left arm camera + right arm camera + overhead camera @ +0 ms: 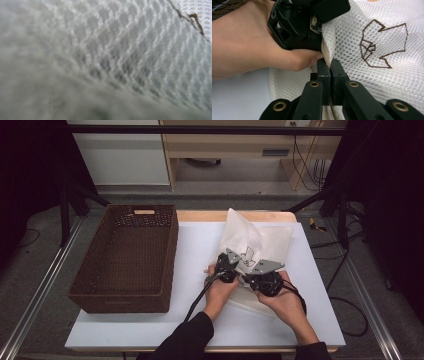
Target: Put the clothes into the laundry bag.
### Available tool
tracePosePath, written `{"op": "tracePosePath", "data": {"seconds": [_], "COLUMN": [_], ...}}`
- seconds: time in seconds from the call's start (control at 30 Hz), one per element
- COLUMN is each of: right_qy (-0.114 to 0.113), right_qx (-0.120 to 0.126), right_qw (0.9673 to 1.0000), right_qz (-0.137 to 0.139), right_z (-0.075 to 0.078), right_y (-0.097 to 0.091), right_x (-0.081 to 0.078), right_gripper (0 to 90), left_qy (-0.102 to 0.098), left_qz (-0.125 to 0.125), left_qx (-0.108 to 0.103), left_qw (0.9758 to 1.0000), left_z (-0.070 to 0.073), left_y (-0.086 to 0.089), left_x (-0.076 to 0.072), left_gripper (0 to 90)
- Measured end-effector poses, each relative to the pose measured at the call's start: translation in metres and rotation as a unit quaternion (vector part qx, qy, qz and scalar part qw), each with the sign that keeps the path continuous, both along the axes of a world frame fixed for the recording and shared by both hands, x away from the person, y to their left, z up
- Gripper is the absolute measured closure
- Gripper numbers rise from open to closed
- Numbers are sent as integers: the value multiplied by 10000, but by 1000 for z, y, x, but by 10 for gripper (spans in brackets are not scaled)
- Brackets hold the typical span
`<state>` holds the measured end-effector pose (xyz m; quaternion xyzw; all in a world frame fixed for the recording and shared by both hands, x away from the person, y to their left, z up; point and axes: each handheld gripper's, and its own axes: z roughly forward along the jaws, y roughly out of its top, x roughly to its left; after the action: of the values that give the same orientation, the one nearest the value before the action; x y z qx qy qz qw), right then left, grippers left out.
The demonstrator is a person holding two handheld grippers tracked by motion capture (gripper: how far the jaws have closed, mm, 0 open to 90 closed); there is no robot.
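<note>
High view: both hands meet over the white mesh laundry bag on the table; the woven basket stands empty.
Left gripper view: left gripper pressed shut, mesh against the lens.
Right gripper view: right gripper pinches the bag's zipper edge. Judgement: bag not yet stowed.

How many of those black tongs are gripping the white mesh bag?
2. The right tongs pinch the white mesh bag along its zipper seam. The left tongs sit just beside them on the same edge; their tips are hidden in the mesh, so that grip is less certain.
</note>
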<state>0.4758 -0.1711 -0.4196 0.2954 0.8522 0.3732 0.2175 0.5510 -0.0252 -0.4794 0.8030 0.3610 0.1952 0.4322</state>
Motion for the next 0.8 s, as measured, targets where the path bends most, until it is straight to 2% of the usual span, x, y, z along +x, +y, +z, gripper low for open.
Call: {"op": "tracePosePath", "data": {"seconds": [0.8], "right_qy": [6], "right_qx": [87], "right_qw": [9999], "right_qz": [-105], "right_z": [1], "right_y": [-6], "right_x": [3], "right_gripper": [882], "left_qy": [-122], "left_qz": [47], "left_qx": [124], "left_qw": [9998], "left_z": [0], "left_y": [-11], "left_x": [9], "left_gripper": [900]}}
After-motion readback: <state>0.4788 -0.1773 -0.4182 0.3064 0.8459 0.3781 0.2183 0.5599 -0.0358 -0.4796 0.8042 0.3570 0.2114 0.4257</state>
